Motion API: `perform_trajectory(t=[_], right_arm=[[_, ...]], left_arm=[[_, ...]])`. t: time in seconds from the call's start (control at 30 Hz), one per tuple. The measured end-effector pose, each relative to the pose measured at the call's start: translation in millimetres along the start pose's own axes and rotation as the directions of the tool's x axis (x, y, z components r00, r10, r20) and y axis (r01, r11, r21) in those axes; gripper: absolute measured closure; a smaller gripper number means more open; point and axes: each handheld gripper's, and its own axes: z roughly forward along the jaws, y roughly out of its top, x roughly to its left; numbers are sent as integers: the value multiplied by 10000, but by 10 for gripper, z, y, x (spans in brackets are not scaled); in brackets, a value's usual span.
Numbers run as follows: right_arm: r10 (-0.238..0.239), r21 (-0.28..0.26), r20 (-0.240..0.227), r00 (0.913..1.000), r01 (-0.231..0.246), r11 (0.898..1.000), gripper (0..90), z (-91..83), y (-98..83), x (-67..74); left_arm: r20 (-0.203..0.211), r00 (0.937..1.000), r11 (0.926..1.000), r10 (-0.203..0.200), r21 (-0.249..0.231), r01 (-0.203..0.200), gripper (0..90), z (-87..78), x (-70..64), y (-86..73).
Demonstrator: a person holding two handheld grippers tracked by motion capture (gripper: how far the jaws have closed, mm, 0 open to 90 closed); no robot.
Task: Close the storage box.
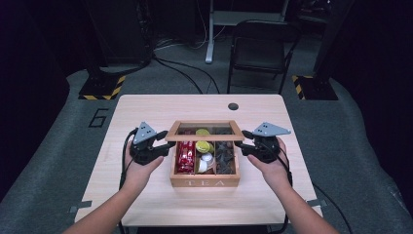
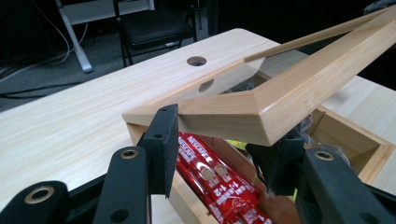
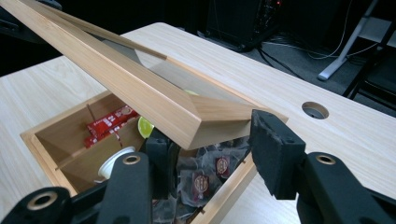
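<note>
The lid hangs half raised over the tea box, and its two front corners sit between my jaws: the left corner in my left gripper, the right corner in my right gripper. Below and just beyond my left jaws the sachets lie in the box's nearest compartment. Below my right jaws the tea bags fill the compartment closest to them, with the small cups one compartment farther on and more sachets past those. The box stands on the bench, between my two hands. Beyond the lid, a round hole sits in the bench near its far edge.
</note>
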Motion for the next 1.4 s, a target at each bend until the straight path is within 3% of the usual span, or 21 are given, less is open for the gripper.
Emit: perform_trajectory(t=[0.43, 0.7, 1.03, 1.4], right_arm=[[289, 120, -168, 9994, -287, 9995, 519, -6, -261, 78], [7, 404, -198, 9998, 1, 9992, 520, -2, -341, 112], [118, 617, -229, 9997, -103, 9980, 522, 3, -457, 162], [93, 921, -424, 9991, -54, 9957, 512, 32, -603, 222]], left_arm=[[-28, 9990, 9985, 456, 315, -455, 517, -7, -91, -216], [124, 9995, 9986, 300, 428, -305, 517, -5, -116, -319], [288, 9987, 9968, 422, 668, -441, 512, 7, -133, -429], [577, 9981, 9957, 196, 888, -247, 456, 30, -158, -598]])
